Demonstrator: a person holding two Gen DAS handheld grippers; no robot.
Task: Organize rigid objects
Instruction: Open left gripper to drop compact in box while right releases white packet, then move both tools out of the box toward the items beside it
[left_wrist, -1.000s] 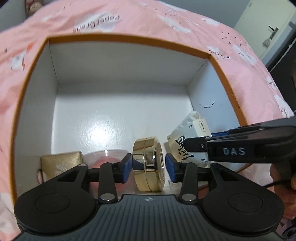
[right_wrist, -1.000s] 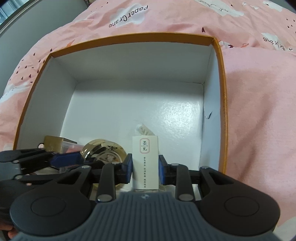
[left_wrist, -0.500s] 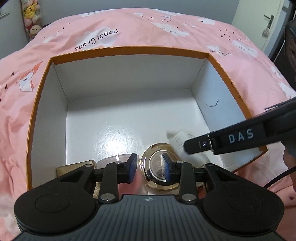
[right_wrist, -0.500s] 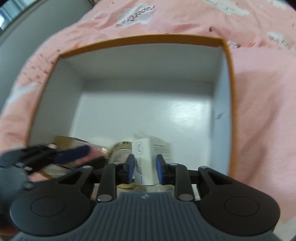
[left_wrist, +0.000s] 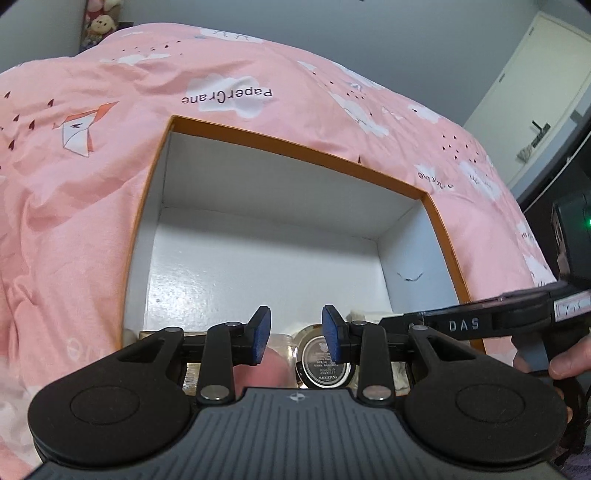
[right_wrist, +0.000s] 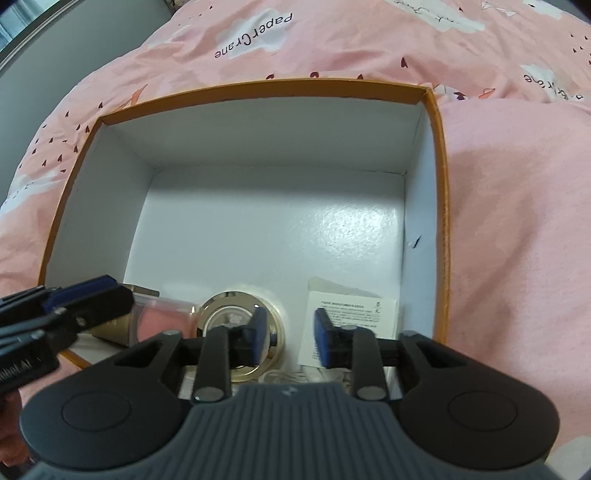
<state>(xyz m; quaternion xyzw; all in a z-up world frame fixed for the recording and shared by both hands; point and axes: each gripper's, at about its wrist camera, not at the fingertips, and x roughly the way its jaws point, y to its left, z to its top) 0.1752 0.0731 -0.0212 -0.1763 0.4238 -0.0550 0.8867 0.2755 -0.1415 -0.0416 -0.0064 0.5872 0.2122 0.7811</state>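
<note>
Seen from the left wrist, the left gripper hangs released and empty over the near end of the orange-rimmed box; its jaws narrowed a moment ago with nothing between them, and the gold round tin lies flat just below and beyond its tips, seemingly set down there to sit in a row with the pink-lidded case to its left. Next, from the right wrist, the right gripper has just parted slightly and grips nothing, the white paper packet lying flat under its right pad, the tin under its left.
</note>
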